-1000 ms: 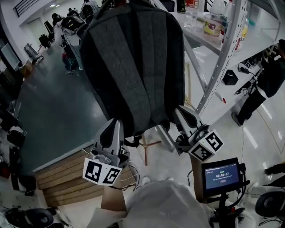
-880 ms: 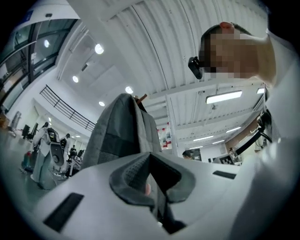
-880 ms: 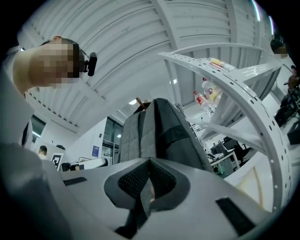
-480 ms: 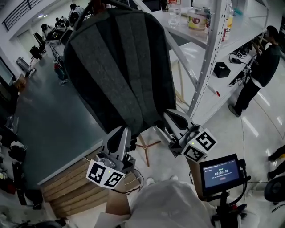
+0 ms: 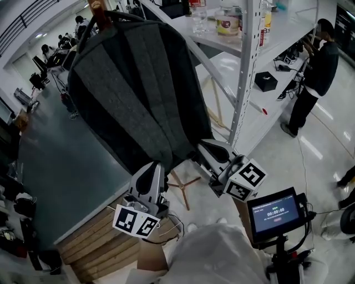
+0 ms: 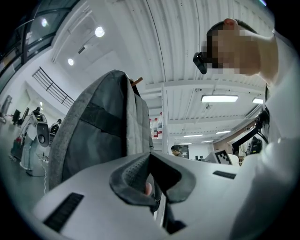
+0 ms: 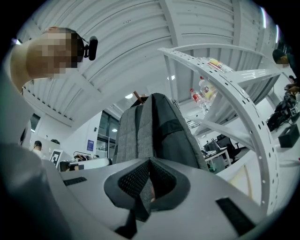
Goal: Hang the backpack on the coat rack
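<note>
A grey backpack point(image 5: 138, 89) hangs upright, its top handle looped at the wooden peg of the coat rack point(image 5: 95, 5). The rack's wooden feet point(image 5: 183, 183) show on the floor beneath it. My left gripper point(image 5: 154, 173) is at the pack's bottom left corner, shut on a dark strap of the pack. My right gripper point(image 5: 204, 148) is at the bottom right corner, also shut on a strap. In the left gripper view the backpack point(image 6: 93, 136) rises past the closed left gripper point(image 6: 151, 161). The right gripper view shows the backpack point(image 7: 154, 131) above the closed right gripper point(image 7: 150, 168).
White metal shelving point(image 5: 247, 66) with bottles point(image 5: 224, 19) stands close on the right of the pack. A person point(image 5: 313, 72) stands beyond it. A small screen on a stand point(image 5: 275, 212) is at the lower right. Wooden steps point(image 5: 94, 244) edge a dark green floor point(image 5: 50, 150).
The backpack and both grippers sit further left in the head view, and the wooden peg at the pack's handle has come into sight. The left gripper has shifted a little. Both grips are unchanged.
</note>
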